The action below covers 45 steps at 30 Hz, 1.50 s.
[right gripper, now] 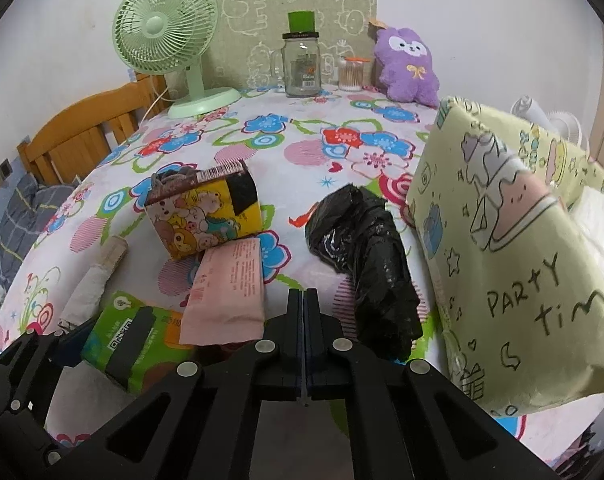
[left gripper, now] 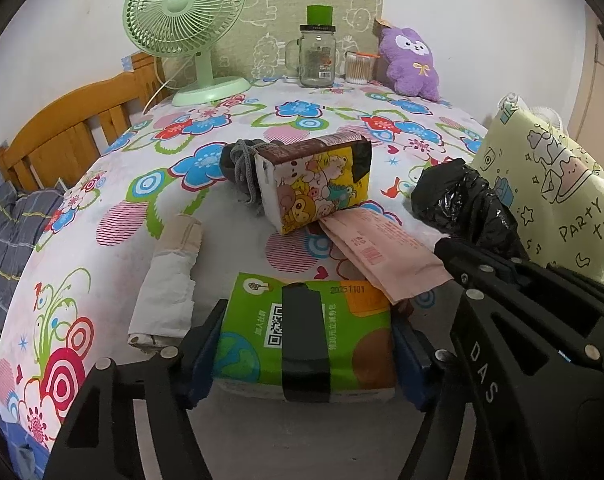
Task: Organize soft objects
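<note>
My left gripper is shut on a green tissue pack at the table's near edge; the pack also shows in the right wrist view. A pink tissue pack lies just beyond it, partly over the green pack's far corner. A cartoon-printed tissue pack stands further back, with a grey knitted item behind it. A black plastic bag lies to the right. My right gripper is shut and empty, just short of the bag.
A rolled white cloth lies left of the green pack. A pale yellow cushion stands at the right edge. At the back are a green fan, a glass jar, a cotton swab cup and a purple plush toy.
</note>
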Each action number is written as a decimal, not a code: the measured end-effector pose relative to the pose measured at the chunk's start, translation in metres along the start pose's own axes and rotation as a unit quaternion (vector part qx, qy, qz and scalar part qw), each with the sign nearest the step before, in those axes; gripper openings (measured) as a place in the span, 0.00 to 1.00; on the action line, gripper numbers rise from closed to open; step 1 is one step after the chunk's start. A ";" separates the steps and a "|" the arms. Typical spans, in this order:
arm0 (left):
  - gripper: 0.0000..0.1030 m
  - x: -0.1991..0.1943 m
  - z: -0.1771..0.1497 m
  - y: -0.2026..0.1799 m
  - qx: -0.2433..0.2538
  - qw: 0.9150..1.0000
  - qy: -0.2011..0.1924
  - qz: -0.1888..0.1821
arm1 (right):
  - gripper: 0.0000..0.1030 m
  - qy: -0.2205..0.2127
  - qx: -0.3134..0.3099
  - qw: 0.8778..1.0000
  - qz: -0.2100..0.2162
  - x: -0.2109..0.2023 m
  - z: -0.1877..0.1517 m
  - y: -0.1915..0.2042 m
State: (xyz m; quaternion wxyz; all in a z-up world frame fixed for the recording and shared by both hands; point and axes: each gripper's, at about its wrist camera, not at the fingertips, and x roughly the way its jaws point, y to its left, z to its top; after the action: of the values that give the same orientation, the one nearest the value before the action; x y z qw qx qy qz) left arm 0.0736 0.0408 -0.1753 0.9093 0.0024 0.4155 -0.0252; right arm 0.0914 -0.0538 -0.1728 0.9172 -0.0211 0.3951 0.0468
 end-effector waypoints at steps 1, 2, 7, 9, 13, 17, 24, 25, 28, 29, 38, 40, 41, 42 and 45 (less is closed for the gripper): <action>0.72 0.000 0.000 0.001 -0.001 1.000 0.001 -0.002 | 0.05 0.000 -0.005 1.000 -0.001 0.000 0.001 0.001; 0.72 0.000 0.001 0.002 -0.001 1.000 0.002 -0.002 | 0.05 0.000 -0.009 1.000 -0.002 0.000 0.002 0.002; 0.71 -0.005 0.001 0.004 -0.003 1.000 -0.003 0.005 | 0.10 0.006 -0.018 1.000 0.002 -0.001 0.005 0.007; 0.71 -0.008 0.001 0.005 -0.002 1.000 -0.006 0.006 | 0.25 0.004 -0.019 1.000 0.003 -0.004 0.005 0.008; 0.71 -0.015 0.000 0.007 -0.005 1.000 -0.013 0.002 | 0.57 -0.012 -0.012 1.000 0.003 -0.012 0.004 0.010; 0.72 -0.021 0.000 0.010 -0.007 1.000 -0.017 0.001 | 0.57 -0.017 -0.019 1.000 0.007 -0.019 0.006 0.015; 0.72 -0.031 -0.002 0.019 -0.006 1.000 -0.021 0.016 | 0.59 -0.017 -0.017 0.999 0.029 -0.026 0.010 0.024; 0.72 -0.032 -0.002 0.020 -0.005 1.000 -0.021 0.017 | 0.62 -0.018 -0.017 0.999 0.031 -0.027 0.010 0.026; 0.72 -0.036 -0.004 0.026 -0.006 0.999 -0.022 0.023 | 0.66 -0.020 -0.020 0.999 0.039 -0.028 0.011 0.032; 0.72 -0.037 -0.004 0.027 -0.007 0.999 -0.023 0.024 | 0.66 -0.020 -0.021 0.999 0.042 -0.029 0.011 0.033; 0.72 -0.034 -0.002 0.037 -0.015 0.999 -0.023 0.033 | 0.67 -0.001 -0.017 0.999 0.049 -0.020 0.012 0.042; 0.72 -0.031 0.001 0.040 -0.013 0.999 -0.024 0.036 | 0.67 0.004 -0.014 0.999 0.047 -0.015 0.013 0.043; 0.72 -0.029 0.002 0.041 -0.011 0.999 -0.024 0.038 | 0.67 0.008 -0.012 0.999 0.047 -0.012 0.014 0.044; 0.72 -0.027 0.004 0.042 -0.010 0.999 -0.023 0.039 | 0.67 0.010 -0.012 0.999 0.047 -0.010 0.015 0.045; 0.72 -0.021 0.006 0.047 -0.010 0.999 -0.015 0.041 | 0.67 0.024 -0.012 0.999 0.047 -0.001 0.017 0.049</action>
State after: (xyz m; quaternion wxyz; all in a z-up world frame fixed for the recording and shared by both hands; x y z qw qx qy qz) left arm 0.0669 0.0886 -0.1566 0.9157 0.0099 0.4013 0.0164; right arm 0.0975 -0.0035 -0.1607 0.9039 -0.0145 0.4171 0.0940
